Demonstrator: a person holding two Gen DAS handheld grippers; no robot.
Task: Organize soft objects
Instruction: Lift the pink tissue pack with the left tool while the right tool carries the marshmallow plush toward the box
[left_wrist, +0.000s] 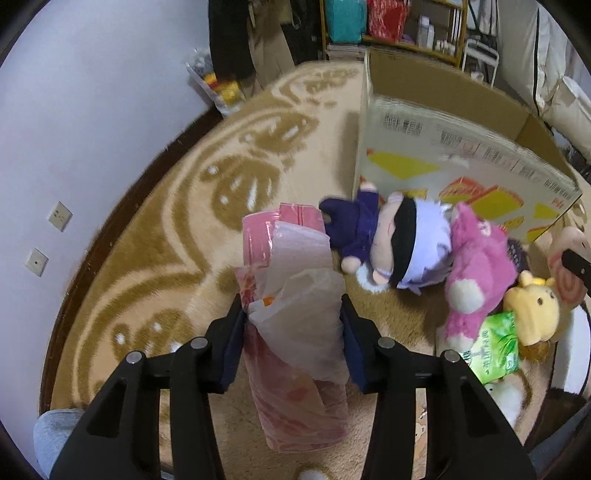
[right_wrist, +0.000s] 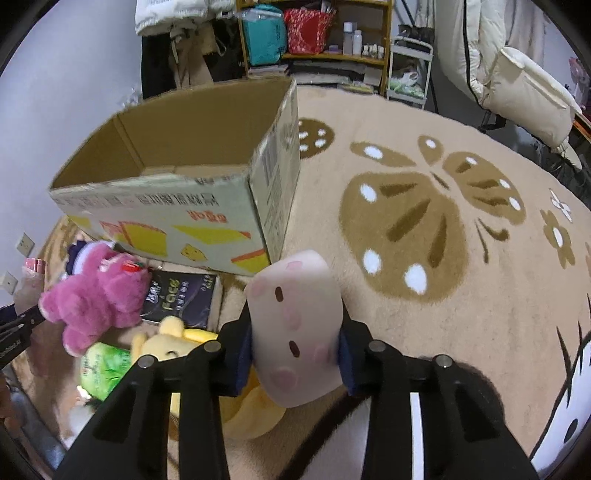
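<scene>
My left gripper (left_wrist: 293, 314) is shut on a pink and clear plastic bag bundle (left_wrist: 295, 302) held above the carpet. My right gripper (right_wrist: 295, 332) is shut on a pale pink spotted plush (right_wrist: 295, 325). An open cardboard box (right_wrist: 177, 177) stands on the carpet; it also shows in the left wrist view (left_wrist: 454, 147). In front of it lie a dark-haired doll in purple (left_wrist: 391, 240), a pink bear (left_wrist: 476, 269) (right_wrist: 96, 299), a yellow plush (left_wrist: 532, 314) (right_wrist: 166, 339) and a green packet (left_wrist: 495, 347) (right_wrist: 103, 365).
A dark "Face" tissue pack (right_wrist: 181, 299) lies by the box. A beige patterned carpet (right_wrist: 424, 229) covers the floor. A wall (left_wrist: 74, 129) is to the left. Shelves (right_wrist: 325, 33) and a white jacket (right_wrist: 517, 81) stand at the back.
</scene>
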